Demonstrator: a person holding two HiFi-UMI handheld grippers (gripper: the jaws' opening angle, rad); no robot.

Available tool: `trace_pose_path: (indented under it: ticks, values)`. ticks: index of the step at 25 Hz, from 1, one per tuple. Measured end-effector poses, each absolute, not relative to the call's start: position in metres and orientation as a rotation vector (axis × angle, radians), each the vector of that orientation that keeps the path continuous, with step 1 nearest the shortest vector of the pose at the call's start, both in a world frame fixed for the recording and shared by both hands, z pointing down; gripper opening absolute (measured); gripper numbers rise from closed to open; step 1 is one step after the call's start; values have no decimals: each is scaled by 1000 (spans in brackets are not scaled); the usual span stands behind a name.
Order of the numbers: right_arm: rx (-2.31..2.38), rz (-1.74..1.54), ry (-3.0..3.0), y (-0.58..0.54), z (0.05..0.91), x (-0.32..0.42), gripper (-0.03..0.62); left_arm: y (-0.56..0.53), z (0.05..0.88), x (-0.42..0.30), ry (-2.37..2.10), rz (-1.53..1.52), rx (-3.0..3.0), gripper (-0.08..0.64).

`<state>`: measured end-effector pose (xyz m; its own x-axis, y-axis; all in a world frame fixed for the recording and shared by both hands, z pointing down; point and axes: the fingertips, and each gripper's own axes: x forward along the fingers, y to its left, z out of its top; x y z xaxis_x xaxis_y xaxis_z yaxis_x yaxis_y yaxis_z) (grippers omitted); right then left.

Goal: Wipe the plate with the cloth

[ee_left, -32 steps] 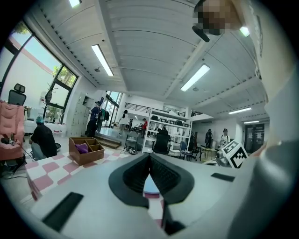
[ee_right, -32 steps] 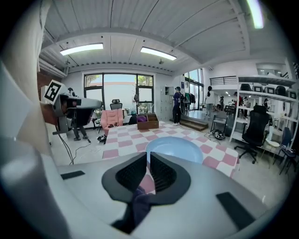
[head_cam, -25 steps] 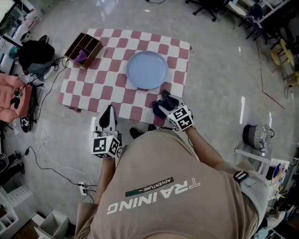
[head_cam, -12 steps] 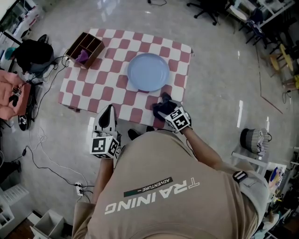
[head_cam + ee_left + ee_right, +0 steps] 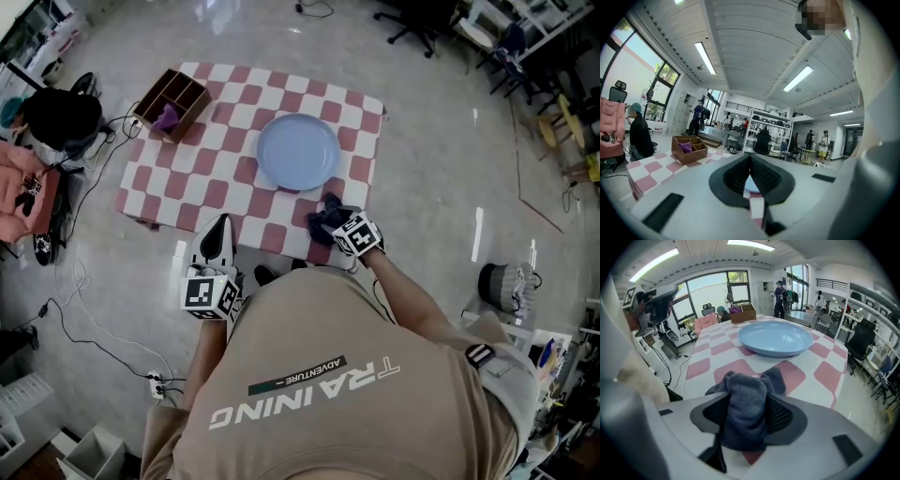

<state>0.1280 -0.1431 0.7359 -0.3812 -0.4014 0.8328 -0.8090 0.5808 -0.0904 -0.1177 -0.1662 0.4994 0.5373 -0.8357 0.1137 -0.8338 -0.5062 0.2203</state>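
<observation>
Right gripper (image 5: pixel 749 422): jaws just closing in, pinching the dark cloth (image 5: pixel 743 401) on the checkered table (image 5: pixel 192 178), near the blue plate (image 5: pixel 298 150). Left gripper (image 5: pixel 219 227): jaws together, empty.

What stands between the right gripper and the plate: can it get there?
Probably yes. The right gripper, jaws just closing on the cloth, is close by; only bare checked tablecloth lies between it and the plate.

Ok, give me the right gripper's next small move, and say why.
Probably lift the cloth and carry it forward onto the plate. The right gripper has just been closing its jaws on the cloth, which bunches between them on the checked table, and the plate lies empty just beyond it.
</observation>
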Motion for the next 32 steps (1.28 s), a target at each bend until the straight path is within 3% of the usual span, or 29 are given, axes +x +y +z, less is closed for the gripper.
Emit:
trace_pose_path:
  ticks: [10, 27, 32]
  values:
    - [1040, 612, -2043, -147, 723, 125, 167, -167, 495, -113, -1386, -8, 2564, 9]
    - [1193, -70, -2613, -200, 425, 51, 167, -220, 422, -139, -1541, -66, 2600, 9]
    - [1145, -198, -2639, -190, 396, 37, 167, -221, 402, -128, -1517, -90, 2641, 9]
